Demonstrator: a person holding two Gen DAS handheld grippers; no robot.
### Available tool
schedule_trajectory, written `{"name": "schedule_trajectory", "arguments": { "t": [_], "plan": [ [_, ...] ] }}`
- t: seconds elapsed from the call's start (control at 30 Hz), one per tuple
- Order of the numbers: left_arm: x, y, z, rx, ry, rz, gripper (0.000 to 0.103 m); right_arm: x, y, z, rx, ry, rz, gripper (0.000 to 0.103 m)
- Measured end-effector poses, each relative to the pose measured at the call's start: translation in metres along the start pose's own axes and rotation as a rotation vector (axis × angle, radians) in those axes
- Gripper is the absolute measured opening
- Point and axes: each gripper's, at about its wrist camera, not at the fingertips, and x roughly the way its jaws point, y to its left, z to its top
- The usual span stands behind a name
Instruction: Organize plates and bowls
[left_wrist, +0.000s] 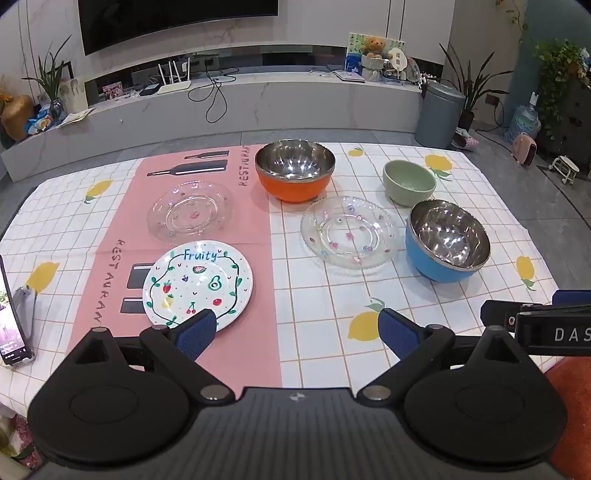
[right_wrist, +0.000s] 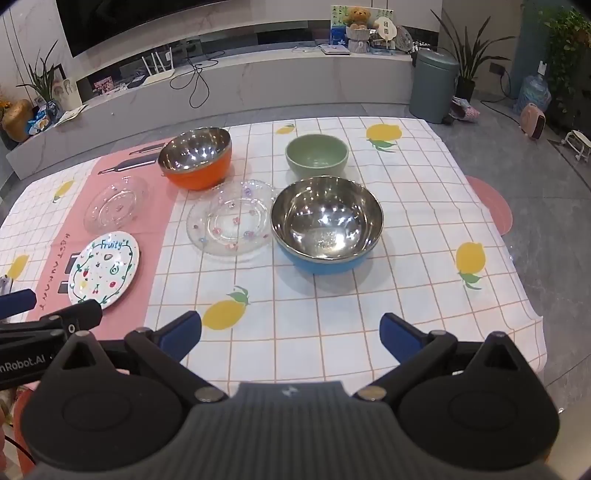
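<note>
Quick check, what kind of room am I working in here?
Most likely a home living room: a large wall-mounted black TV above a long white marble media console, with a brown teddy bear and potted green plants.

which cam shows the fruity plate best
The left wrist view: the Fruity plate sits close and large, its lettering and fruit drawings easy to read. The right wrist view shows it small, foreshortened at the left edge.

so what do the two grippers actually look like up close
Both match: the left gripper and right gripper have black angular linkage arms with silver pivot pins, blue textured finger pads, round black side housings and a ribbed grey body. White lettering marks each one's side.
</note>
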Motion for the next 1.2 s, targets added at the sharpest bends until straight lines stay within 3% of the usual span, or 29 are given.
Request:
{"name": "schedule_trajectory", "arguments": {
  "t": [1.2],
  "plan": [
    [0.006, -0.001, -0.005, 0.001, 0.031, 0.003, 0.103, 0.014, -0.001, -0.004, 0.008, 0.057, 0.007, 0.1]
  ]
}}
